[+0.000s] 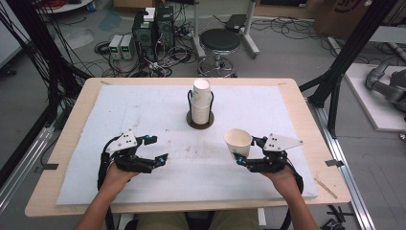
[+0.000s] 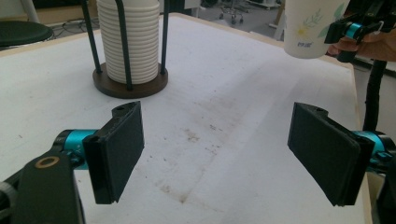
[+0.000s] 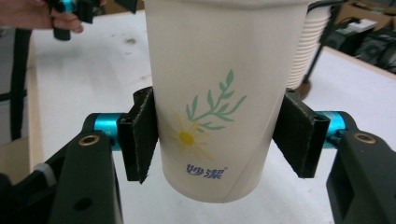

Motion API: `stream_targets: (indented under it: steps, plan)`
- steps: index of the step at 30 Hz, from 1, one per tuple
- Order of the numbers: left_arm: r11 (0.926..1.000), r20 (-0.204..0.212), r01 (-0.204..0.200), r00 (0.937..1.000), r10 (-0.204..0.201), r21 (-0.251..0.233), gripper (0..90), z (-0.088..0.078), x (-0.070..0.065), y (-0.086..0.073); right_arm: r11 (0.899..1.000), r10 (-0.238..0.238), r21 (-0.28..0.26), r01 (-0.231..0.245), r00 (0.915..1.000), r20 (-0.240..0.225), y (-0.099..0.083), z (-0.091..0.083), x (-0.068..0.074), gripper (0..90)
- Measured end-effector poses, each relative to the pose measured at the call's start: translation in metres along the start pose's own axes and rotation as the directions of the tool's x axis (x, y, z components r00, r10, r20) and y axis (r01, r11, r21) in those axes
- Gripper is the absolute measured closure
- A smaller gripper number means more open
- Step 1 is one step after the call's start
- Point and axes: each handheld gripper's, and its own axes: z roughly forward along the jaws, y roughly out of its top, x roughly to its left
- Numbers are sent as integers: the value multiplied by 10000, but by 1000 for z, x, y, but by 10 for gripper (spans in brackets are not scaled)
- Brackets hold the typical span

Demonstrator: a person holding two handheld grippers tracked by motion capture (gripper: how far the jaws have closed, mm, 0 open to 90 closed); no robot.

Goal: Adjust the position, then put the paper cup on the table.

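Two grippers work over the white mat [image 1: 143,110] on my table [image 1: 72,124], one in each of my hands. My right gripper [image 1: 242,155] is clamped on a single paper cup [image 1: 238,141], which it holds upright above the mat's right half, mouth up, clear of the surface. In the right gripper view both black pads [image 3: 140,140] press the cup's sides just below its middle, the left pad beside a printed yellow flower with a green sprig and blue lettering underneath. The cup's wall looks round, not crushed.

My left gripper [image 1: 155,149] hangs over the mat's left half with its jaws spread wide and nothing between them. The left gripper view shows its two pads [image 2: 119,149] well apart above the stained mat, and the held cup high at the upper right of that view.

Near the mat's far edge, about midway across, a stack of paper cups [image 1: 201,98] stands in a holder [image 1: 199,122] with a round dark wooden base and thin black upright rods. The held cup is nearer me than the stack and to its right, well apart from it. In the right gripper view the ribbed rims of the stack [image 3: 310,42] show just behind the held cup.
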Motion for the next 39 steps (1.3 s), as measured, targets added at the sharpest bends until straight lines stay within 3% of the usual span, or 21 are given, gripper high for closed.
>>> stream_targets:
  steps: [7,10,18,39]
  plan:
    - [9998,-545,8,9985,-18,-182,186,-6,4,-7,9992,268,-305,-247,9972,695,-6,-9,-6,363]
    - [9989,-735,-26,9973,-9,-476,185,-9,6,-7,9977,429,-564,-376,9944,969,-6,-14,-7,364]
    - [9964,-961,-20,9953,-62,-849,185,-14,10,-7,9946,547,-961,-397,9858,1590,-7,-21,-11,363]
    - [9952,-1203,150,9924,-267,-967,187,-20,14,-9,9926,550,-1163,-339,9814,1838,-5,-17,-10,362]
